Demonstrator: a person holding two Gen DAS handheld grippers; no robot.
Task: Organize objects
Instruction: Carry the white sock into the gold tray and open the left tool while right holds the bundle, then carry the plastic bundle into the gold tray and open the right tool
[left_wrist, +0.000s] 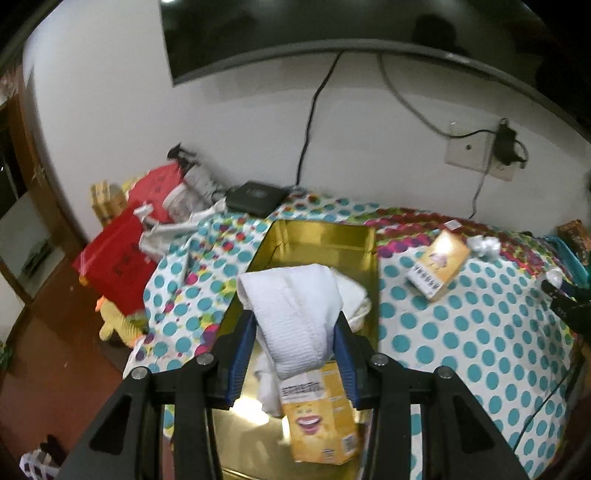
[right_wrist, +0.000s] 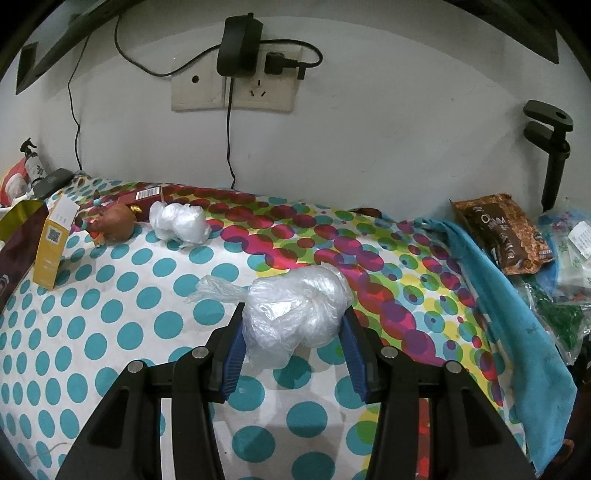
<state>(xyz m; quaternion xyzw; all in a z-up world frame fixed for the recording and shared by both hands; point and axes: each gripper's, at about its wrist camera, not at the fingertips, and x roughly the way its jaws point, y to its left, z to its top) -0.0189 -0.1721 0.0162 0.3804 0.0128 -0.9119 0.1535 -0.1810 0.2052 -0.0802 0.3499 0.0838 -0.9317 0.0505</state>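
Left wrist view: left gripper (left_wrist: 295, 332) has its jaws clenched on a folded white ribbed cloth (left_wrist: 295, 314), held above the open gold metal tin (left_wrist: 321, 240) on the polka-dot covered table (left_wrist: 480, 350). More white fabric and a yellow carton with a printed smile (left_wrist: 319, 417) already lie in the tin, so I judge the cloth is bound for there too. A second small yellow box (left_wrist: 439, 264) lies on the table just right of the tin.

Right wrist view: right gripper (right_wrist: 291, 339) jaws grasp a knotted clear plastic bag bundle (right_wrist: 295, 310), low over the table, contact underneath unclear. Probably waiting its turn. Another crumpled plastic bundle (right_wrist: 181, 221) and a brown onion (right_wrist: 116, 221) sit well apart, near the wall.
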